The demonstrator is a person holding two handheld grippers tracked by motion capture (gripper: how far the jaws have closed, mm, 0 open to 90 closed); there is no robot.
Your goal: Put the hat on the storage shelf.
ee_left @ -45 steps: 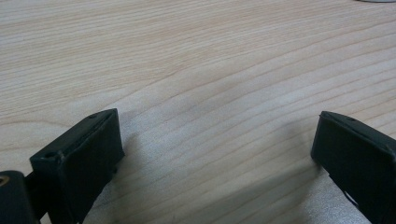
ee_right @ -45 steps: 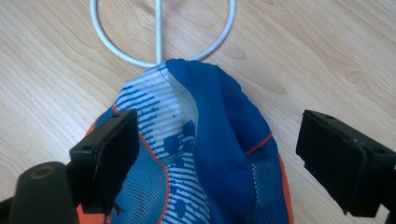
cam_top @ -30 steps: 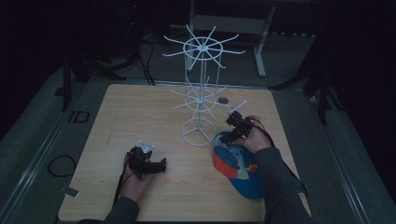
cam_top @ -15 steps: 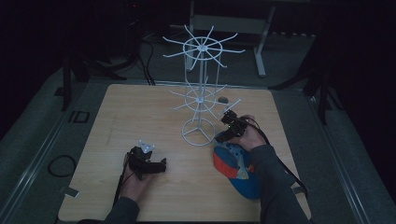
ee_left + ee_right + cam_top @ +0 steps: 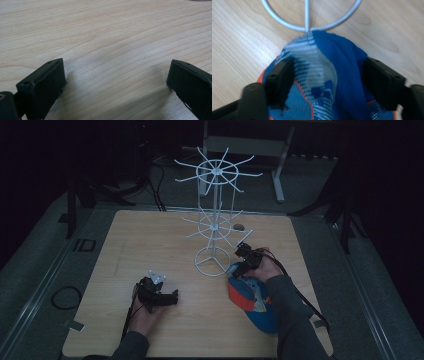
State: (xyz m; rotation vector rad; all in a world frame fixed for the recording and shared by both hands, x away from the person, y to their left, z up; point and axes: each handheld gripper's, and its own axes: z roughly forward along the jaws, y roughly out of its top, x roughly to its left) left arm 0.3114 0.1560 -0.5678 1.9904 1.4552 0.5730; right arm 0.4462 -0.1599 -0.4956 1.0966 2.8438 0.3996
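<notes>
A blue and orange cap point(image 5: 252, 305) lies on the wooden table point(image 5: 140, 240) at the front right, beside the base ring of a white wire rack point(image 5: 216, 227). My right gripper point(image 5: 239, 270) points down at the cap's end nearest the rack. In the right gripper view a raised fold of the cap point(image 5: 324, 75) sits between the jaws of the right gripper point(image 5: 327, 72), which have just been closing; the fabric reaches both pads without being squeezed flat. The left gripper point(image 5: 174, 296) rests on the table at the front left, open and empty, with bare wood between the jaws of the left gripper point(image 5: 116, 77).
The rack's base ring point(image 5: 307, 20) lies just beyond the cap. Its wire arms spread out at two levels above the table's middle. A dark floor with cables and stand legs surrounds the table.
The right hand has sunk onto the cap's end by the rack's base, and its jaws have narrowed around the fabric. The left hand and gripper have stayed still.
</notes>
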